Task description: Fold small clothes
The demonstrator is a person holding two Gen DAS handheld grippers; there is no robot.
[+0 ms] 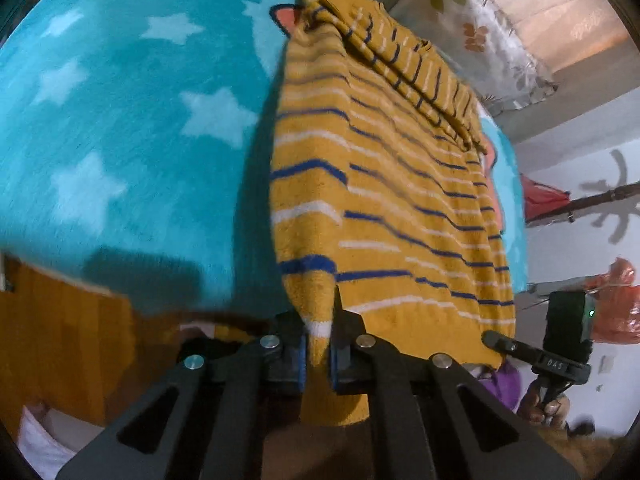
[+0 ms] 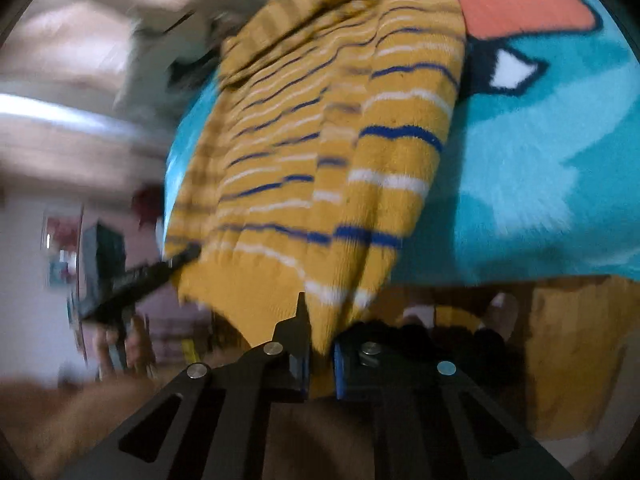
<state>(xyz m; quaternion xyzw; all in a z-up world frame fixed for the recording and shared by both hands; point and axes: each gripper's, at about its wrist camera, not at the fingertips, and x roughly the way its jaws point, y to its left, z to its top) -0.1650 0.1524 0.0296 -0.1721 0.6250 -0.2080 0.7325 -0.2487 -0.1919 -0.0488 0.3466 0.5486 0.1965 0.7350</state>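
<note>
Fabric is pinched in both sets of fingers. At the bottom centre of the left wrist view, the left gripper [image 1: 319, 354] is seen pressed together on a bunched corner of the mustard-yellow knitted garment with navy and white stripes [image 1: 384, 184], a fold of ribbed hem being squeezed between the blue pads [image 1: 301, 366]. At the bottom centre of the right wrist view, the right gripper [image 2: 320, 364] is likewise seen clamped on the opposite hem corner of the same garment [image 2: 320, 152].

From each grip the garment runs away up the frame, its long axis lying straight ahead of the fingers and its stripes crossing that axis. Its far end, at the top of both views, is rumpled and doubled over. The two grippers are judged to be equally near, each at one corner of the near hem; the right gripper's black body [image 1: 560, 344] is visible at the lower right of the left view, just beside the hem edge.

The knit looks soft, thick and limp. It lies on a plush teal blanket with pale stars and a cartoon print [image 1: 120, 140], draped over a bed. A floral pillow [image 1: 492, 52] is seen at the upper right. The right view is blurred.
</note>
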